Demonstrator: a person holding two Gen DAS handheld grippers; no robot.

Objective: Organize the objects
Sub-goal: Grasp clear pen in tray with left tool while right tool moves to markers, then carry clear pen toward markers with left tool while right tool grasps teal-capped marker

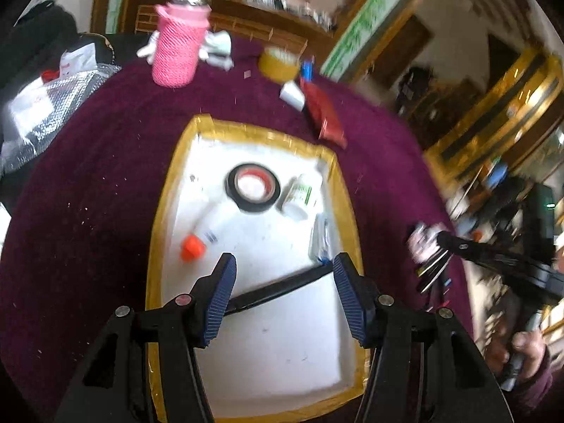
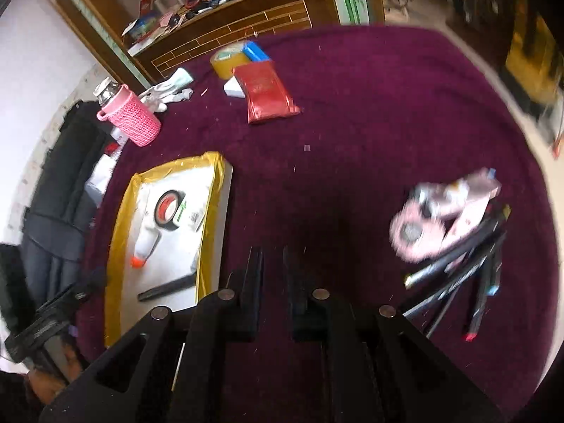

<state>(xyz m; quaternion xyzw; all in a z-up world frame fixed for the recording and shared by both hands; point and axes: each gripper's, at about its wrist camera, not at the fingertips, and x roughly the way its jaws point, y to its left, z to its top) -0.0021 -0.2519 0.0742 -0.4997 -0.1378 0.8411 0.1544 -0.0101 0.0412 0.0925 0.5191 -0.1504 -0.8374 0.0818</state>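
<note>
Left wrist cam: sits close above the white tray (image 1: 268, 335), looking steeply down and forward along its jaws toward the far cabinet (image 1: 246, 17). Tray fills centre frame. Right wrist cam: higher and further back, over the purple surface (image 2: 352, 141), aimed down and forward, tray at left, marker pile (image 2: 465, 275) at right. Shared: tray with black tape roll (image 1: 253, 191), pink bottle (image 2: 128, 116), red packet (image 1: 322, 111), yellow tape (image 2: 229, 60), far cabinet. Each view catches the other gripper at its edge.
</note>
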